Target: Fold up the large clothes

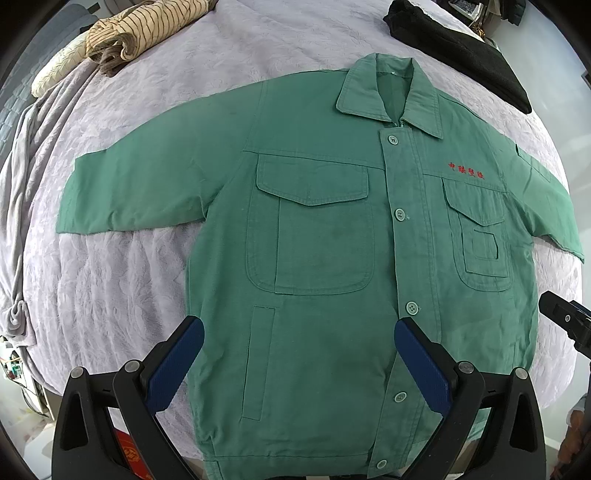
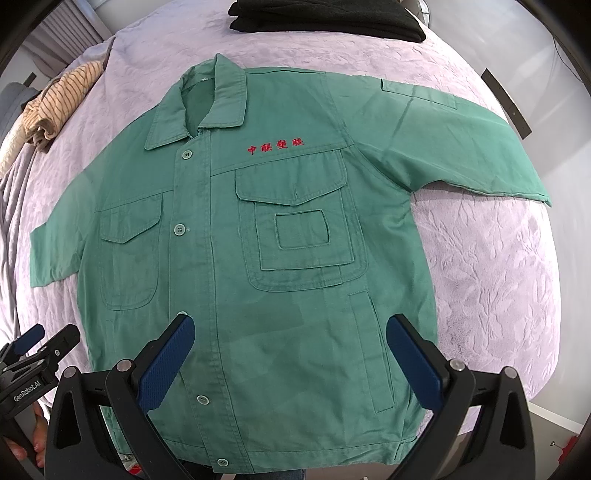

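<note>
Far left, a grey blanket (image 1: 22, 192) is bunched along the edge of the bed (image 1: 110, 280), and above it sits a rumpled tan striped garment (image 1: 144, 26), well apart from the main event. Moving in: the green work jacket (image 1: 325, 229) lies flat, front up, spread across the lilac bedspread, collar away from the cameras and hem nearest them. Its left-hand sleeve (image 1: 140, 184) stretches straight out over the bed. The button placket runs down the middle, fastened, with a flapped chest pocket on either side and red embroidered characters (image 2: 275, 146) above the right-hand pocket.

Down at the hem, the left gripper (image 1: 299, 363) hovers over the lower front of the jacket, jaws spread wide, blue pads (image 1: 177, 365) clear of each other and nothing between them but the cloth below; whether the pads touch the fabric I cannot tell. Across to the right gripper (image 2: 290, 360): same story, jaws wide apart, poised over the jacket's lower right panel beside the slit pocket (image 2: 373, 350).

Further right, the other sleeve (image 2: 461, 147) reaches out toward the bed's edge. At the head of the bed, beyond the collar, a folded black garment (image 2: 325, 16) rests, apart from the jacket.
</note>
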{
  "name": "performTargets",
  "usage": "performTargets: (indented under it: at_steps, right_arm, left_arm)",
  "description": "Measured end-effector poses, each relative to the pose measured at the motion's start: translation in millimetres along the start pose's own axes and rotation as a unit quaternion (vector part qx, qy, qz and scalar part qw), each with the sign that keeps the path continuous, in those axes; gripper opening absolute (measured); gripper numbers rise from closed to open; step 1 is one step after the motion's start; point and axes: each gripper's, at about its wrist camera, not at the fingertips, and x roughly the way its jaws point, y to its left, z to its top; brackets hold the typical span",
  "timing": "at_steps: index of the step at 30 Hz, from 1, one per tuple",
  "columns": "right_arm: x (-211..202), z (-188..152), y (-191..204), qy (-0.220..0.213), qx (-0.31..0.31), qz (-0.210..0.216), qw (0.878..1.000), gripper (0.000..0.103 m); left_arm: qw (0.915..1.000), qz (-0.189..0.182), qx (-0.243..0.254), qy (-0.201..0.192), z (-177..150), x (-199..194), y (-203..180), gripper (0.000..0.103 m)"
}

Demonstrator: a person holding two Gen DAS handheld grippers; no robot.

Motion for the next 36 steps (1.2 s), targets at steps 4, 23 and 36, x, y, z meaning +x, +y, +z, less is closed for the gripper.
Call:
performTargets:
  at_steps: [4, 23, 36]
  right_arm:
    - [0.0, 0.2, 0.1, 0.0, 0.0, 0.0, 1.0, 0.103]
    - [1.9, 0.6, 3.0, 0.002, -0.002, -0.002, 1.0, 0.103]
    - [6.7, 1.3, 10.3, 0.008, -0.003, -0.008, 1.0, 0.103]
  left_arm:
    - [1.0, 0.0, 0.001, 0.0, -0.2, 0.0, 0.3, 0.103]
    - [1.0, 0.0, 0.001, 0.001, -0.2, 0.3, 1.2, 0.103]
    - [0.9999, -0.007, -0.002, 0.008, 0.5, 11.6, 11.6, 0.103]
